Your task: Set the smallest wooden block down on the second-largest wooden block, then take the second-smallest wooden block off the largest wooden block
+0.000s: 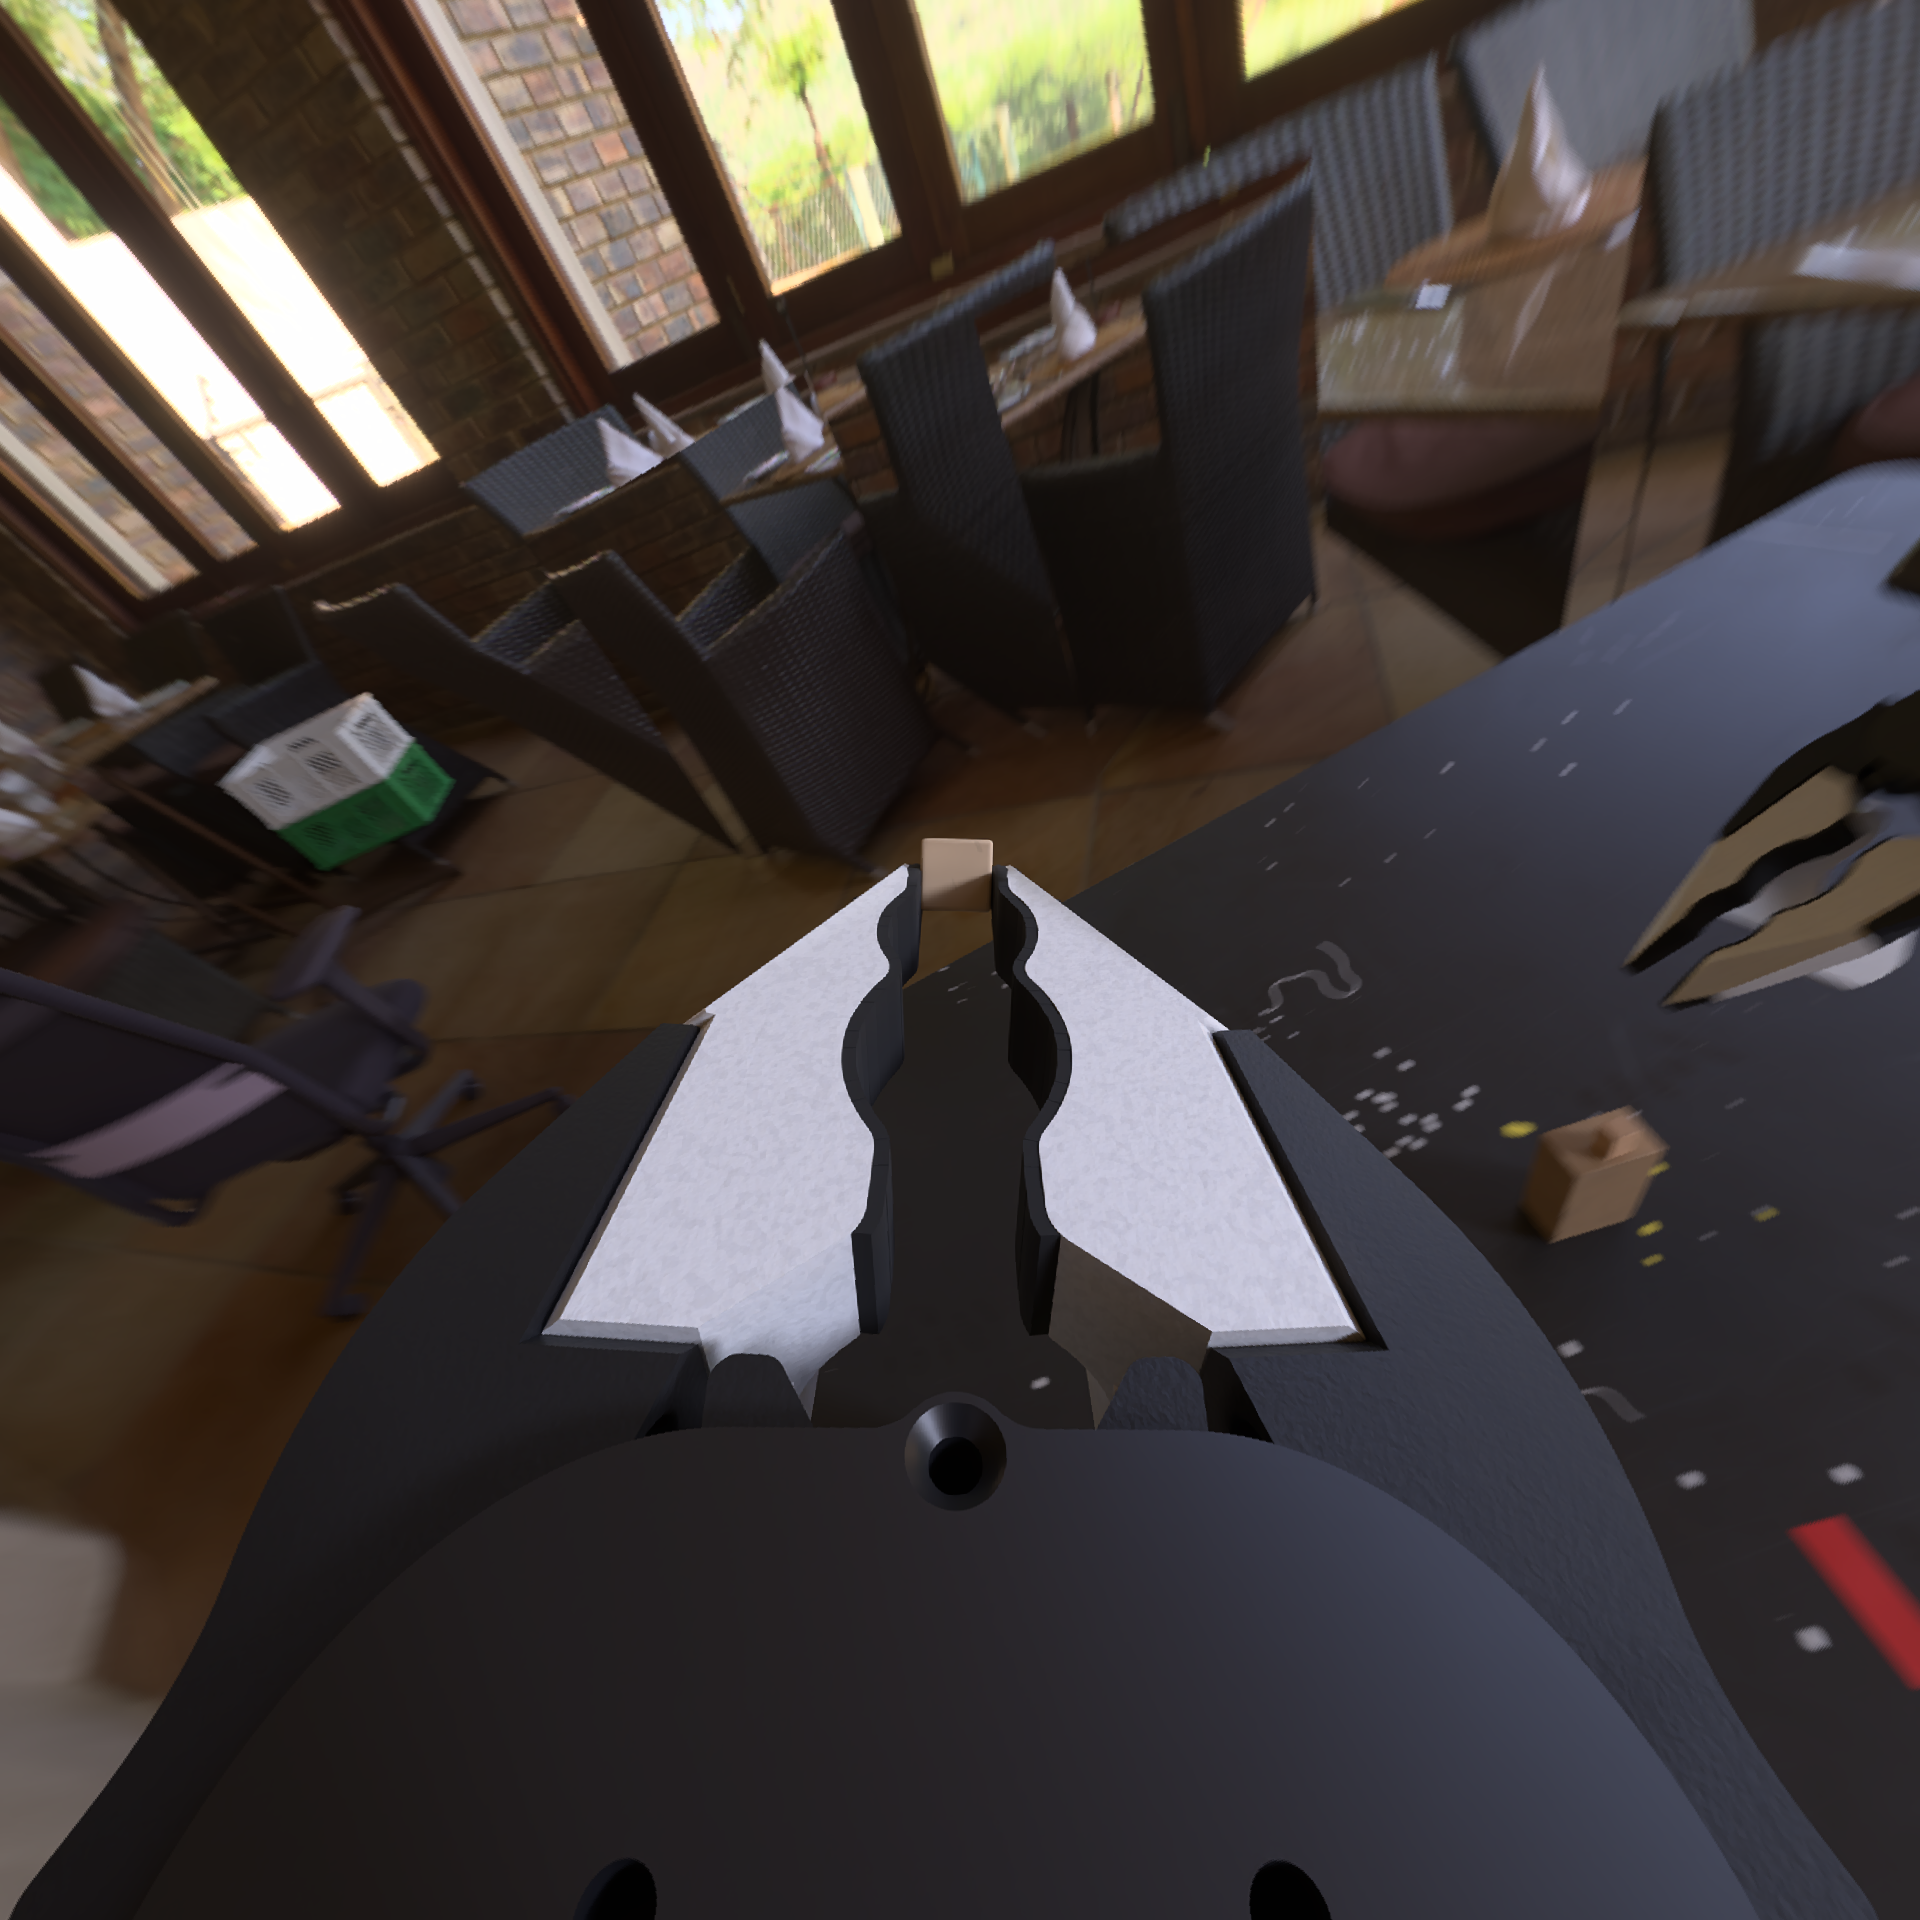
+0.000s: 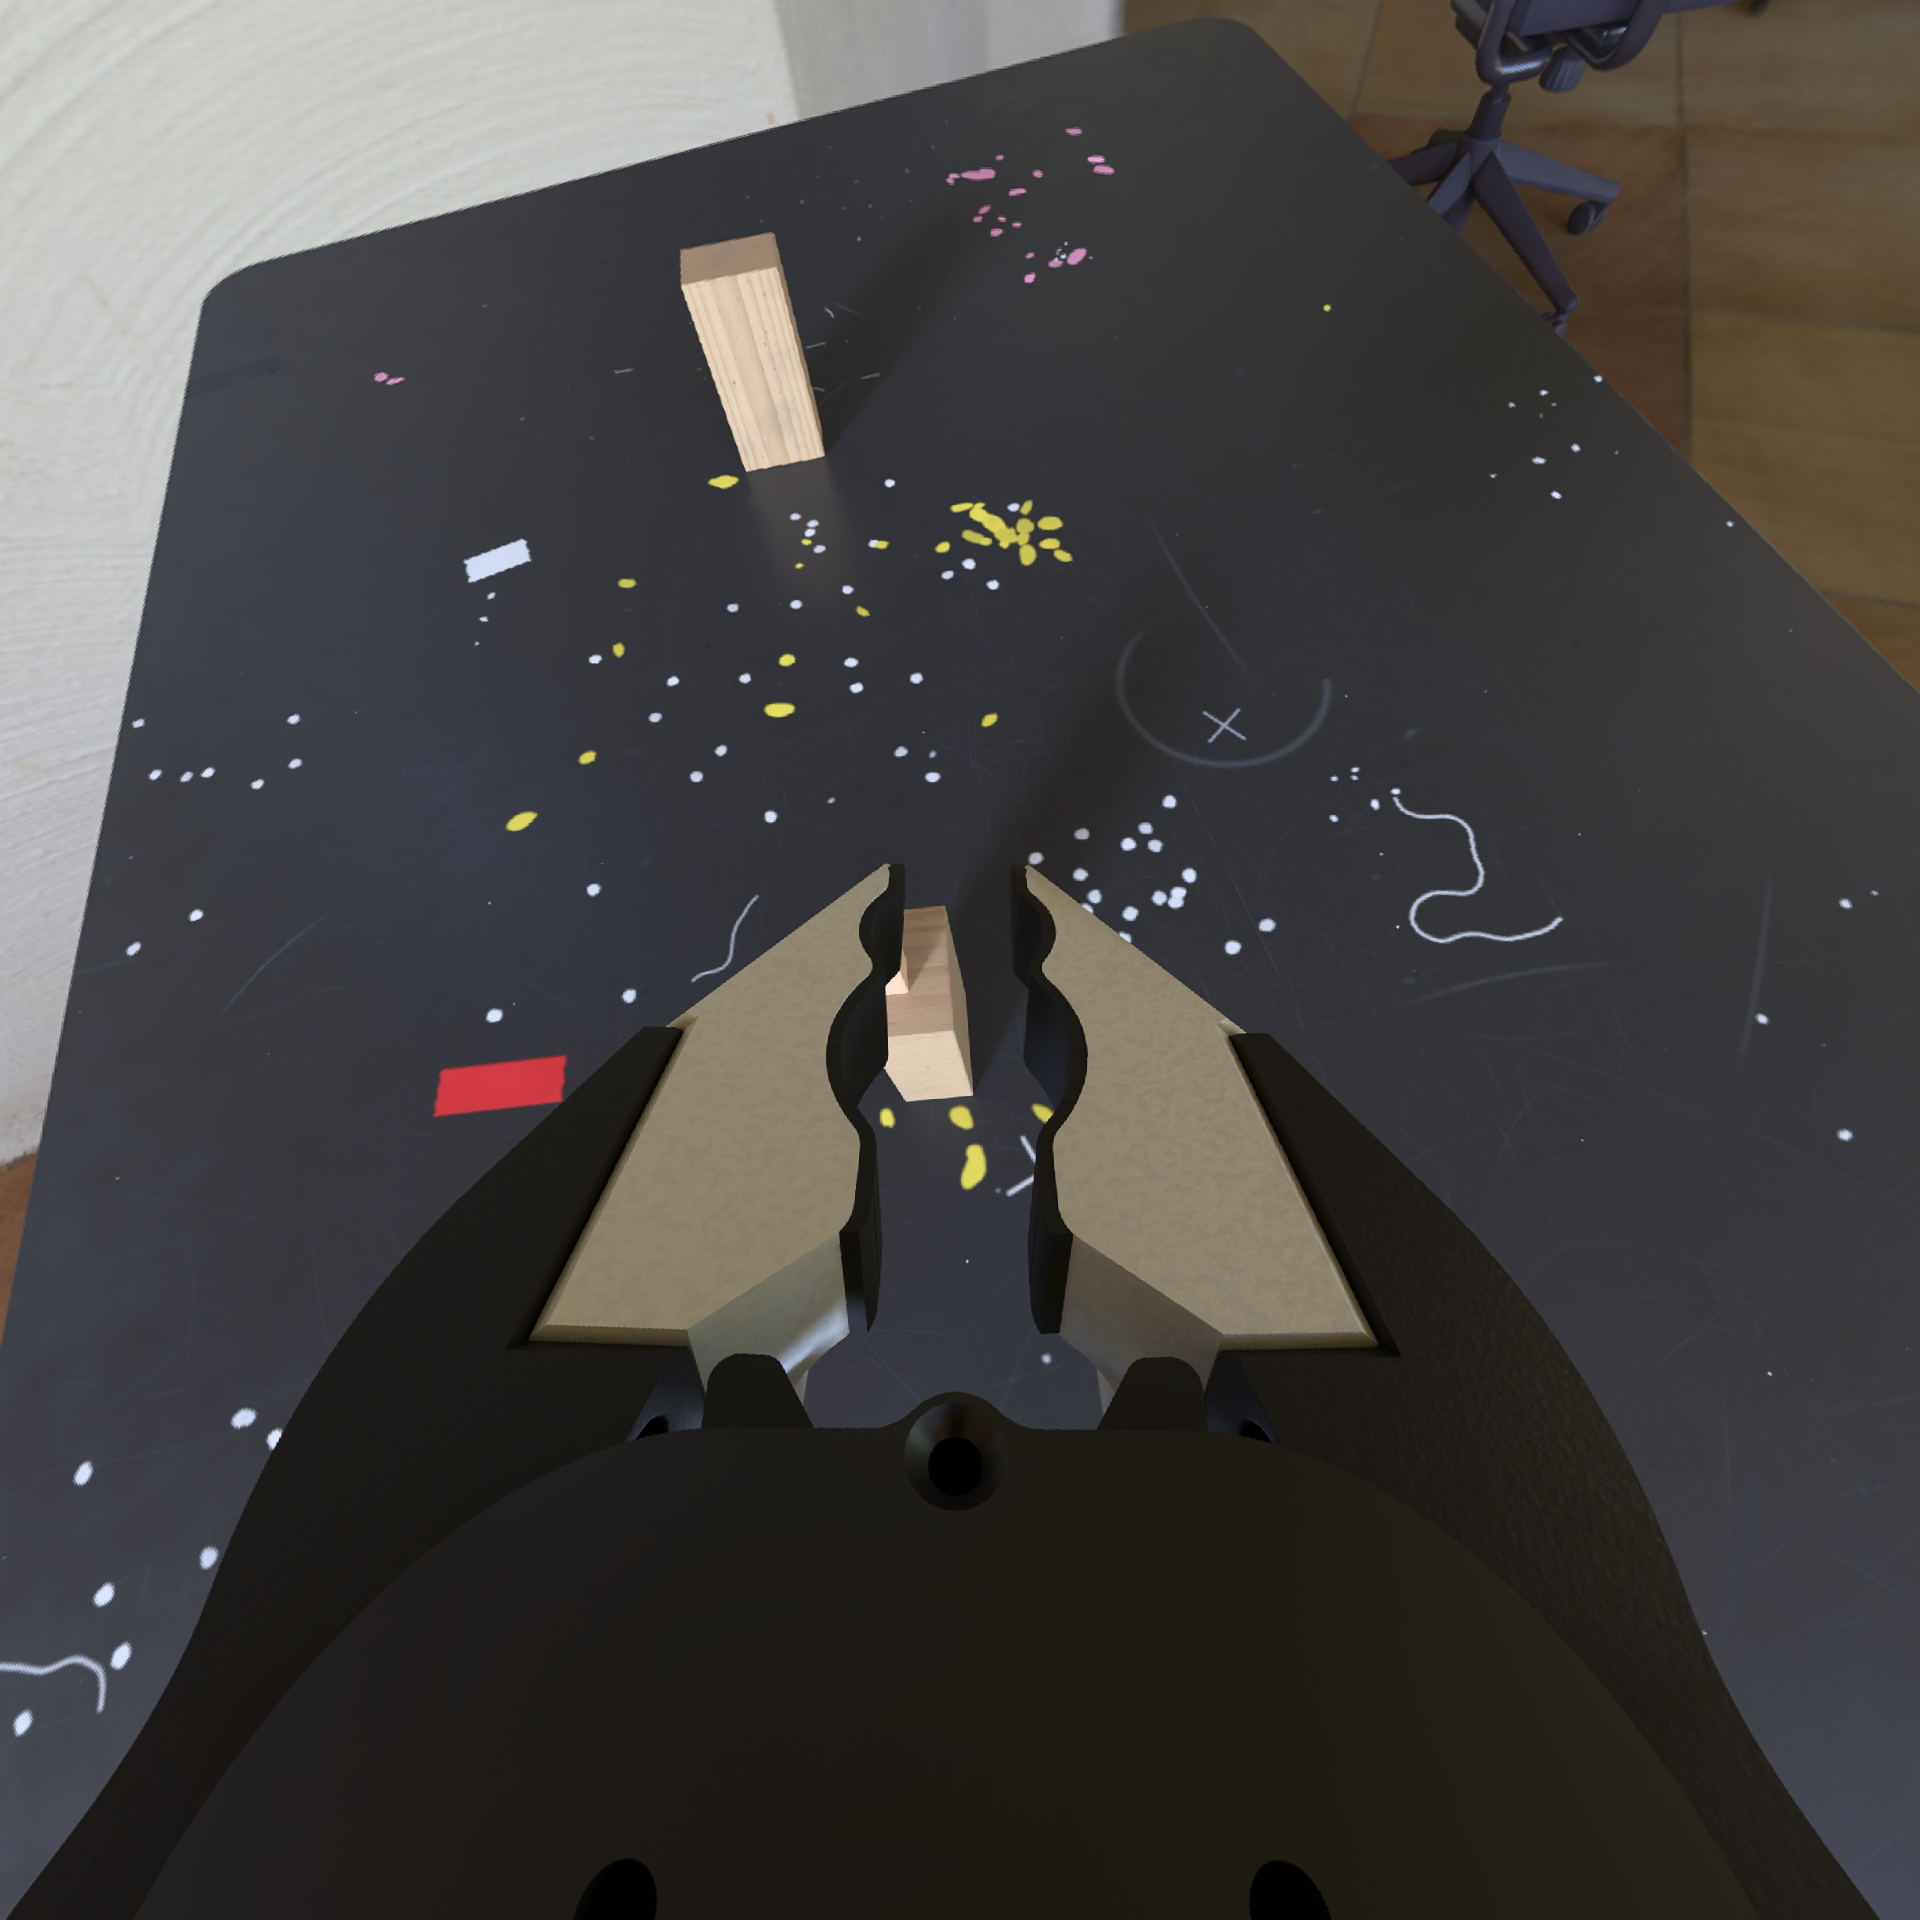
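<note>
Left gripper (image 1: 956,900) is shut tight on the cube (image 1: 956,871), right at its fingertips. The cube is the smallest block. It is up in the air, and behind it are the table (image 1: 1558,831) edge and the floor. It does not touch any other block.

At 4 o'clock in the left view, farther off, a low block (image 1: 1579,1195) sits on the table with a small block (image 1: 1607,1141) on top. At 2 o'clock, the right gripper (image 1: 1766,920) hangs above the table, well apart from them.

In the right view, the right gripper (image 2: 958,873) has its fingers apart and holds nothing. Through the gap, a bit past the fingers, is the low block (image 2: 930,1049) with the small block (image 2: 920,940) on it, the two touching. The fingers do not touch them.

Far off at 11 o'clock, a tall block (image 2: 753,353) stands upright on the table (image 2: 1455,623), all alone. Its top is bare.

So neither job is done yet. The cube is picked up, but it is not set down. The tall block is likely where it must go, since the low block carries a block already. After that, the small block must come off the low block. The right gripper looks lined up for that, but it has not grabbed it.
</note>
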{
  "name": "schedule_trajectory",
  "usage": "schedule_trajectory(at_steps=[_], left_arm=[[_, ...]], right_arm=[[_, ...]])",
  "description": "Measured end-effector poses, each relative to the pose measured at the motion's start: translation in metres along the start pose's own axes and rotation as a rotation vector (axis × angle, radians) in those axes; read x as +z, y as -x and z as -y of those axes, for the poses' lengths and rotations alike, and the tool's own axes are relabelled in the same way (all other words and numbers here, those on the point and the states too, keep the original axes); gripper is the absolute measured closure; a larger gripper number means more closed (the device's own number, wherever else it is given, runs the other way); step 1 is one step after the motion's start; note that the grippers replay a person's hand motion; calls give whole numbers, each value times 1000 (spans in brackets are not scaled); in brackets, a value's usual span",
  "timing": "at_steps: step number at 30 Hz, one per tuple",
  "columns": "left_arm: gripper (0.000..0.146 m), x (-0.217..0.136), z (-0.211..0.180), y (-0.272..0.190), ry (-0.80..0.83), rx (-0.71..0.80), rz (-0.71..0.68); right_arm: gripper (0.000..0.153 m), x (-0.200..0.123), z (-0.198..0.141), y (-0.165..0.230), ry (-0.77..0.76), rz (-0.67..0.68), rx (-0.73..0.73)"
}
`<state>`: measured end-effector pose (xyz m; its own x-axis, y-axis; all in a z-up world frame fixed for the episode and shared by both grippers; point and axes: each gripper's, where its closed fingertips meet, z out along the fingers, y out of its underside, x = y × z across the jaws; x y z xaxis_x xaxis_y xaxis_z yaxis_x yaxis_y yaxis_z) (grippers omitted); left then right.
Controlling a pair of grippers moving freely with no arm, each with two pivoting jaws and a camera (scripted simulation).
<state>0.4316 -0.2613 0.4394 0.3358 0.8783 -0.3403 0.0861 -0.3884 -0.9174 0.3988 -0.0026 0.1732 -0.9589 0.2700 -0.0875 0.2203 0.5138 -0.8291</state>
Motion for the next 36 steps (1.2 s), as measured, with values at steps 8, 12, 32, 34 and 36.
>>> schedule_trajectory(at_steps=[8, 12, 32, 34, 36], left_arm=[[133, 10, 53, 21, 232, 340, 183], [133, 3, 95, 12, 217, 414, 204], [133, -32, 286, -46, 211, 597, 240], [133, -39, 296, -55, 206, 605, 238], [133, -44, 304, -65, 197, 610, 227]], right_arm=[[133, -6, 7, 8, -21, -2, -25], [133, -7, 9, 12, -25, -2, -42], [82, 48, 62, 148, -450, 221, -341], [73, 56, 61, 171, -465, 281, -331], [68, 55, 63, 193, -490, 351, -333]])
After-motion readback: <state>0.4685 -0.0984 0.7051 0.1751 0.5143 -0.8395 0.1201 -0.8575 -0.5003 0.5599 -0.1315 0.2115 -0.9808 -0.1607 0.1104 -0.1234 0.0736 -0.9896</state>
